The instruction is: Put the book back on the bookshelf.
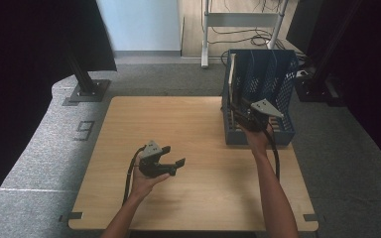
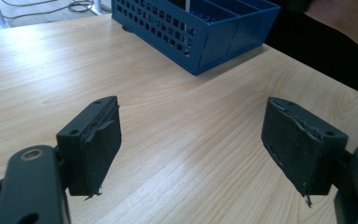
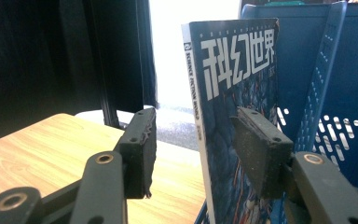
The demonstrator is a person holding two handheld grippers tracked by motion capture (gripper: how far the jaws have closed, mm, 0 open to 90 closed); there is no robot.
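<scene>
Right gripper view: right gripper (image 3: 193, 140) is at the magazine (image 3: 240, 107), which stands upright in the leftmost slot of the blue file rack (image 3: 345, 93). Jaws are half-spread and straddle the spine edge: one pad sits right by the cover or on it, the other is clear on the open side with a visible gap. So no clamp, not gripping.

High view: rack (image 1: 283, 79) is at 2 o'clock from table (image 1: 198, 193) centre, at the far right edge. Magazine (image 1: 231, 74) shows as a pale strip along the rack's left wall. Right gripper (image 1: 245, 115) is at the rack's near-left corner.

Left gripper (image 1: 173, 157) is at 8 o'clock from table centre, held just above the wood, jaws wide apart. In the left gripper view (image 2: 191, 149) there is nothing between the pads, only bare tabletop; rack (image 2: 205, 32) at 12 o'clock.

Progress, my read: the magazine is fully seated in its slot. I can't tell direction, whether it's just placed or about to be pulled. If placing, what's left is backing the right gripper out. If pulling, closing and lifting are still to do. Left side is idle.
</scene>
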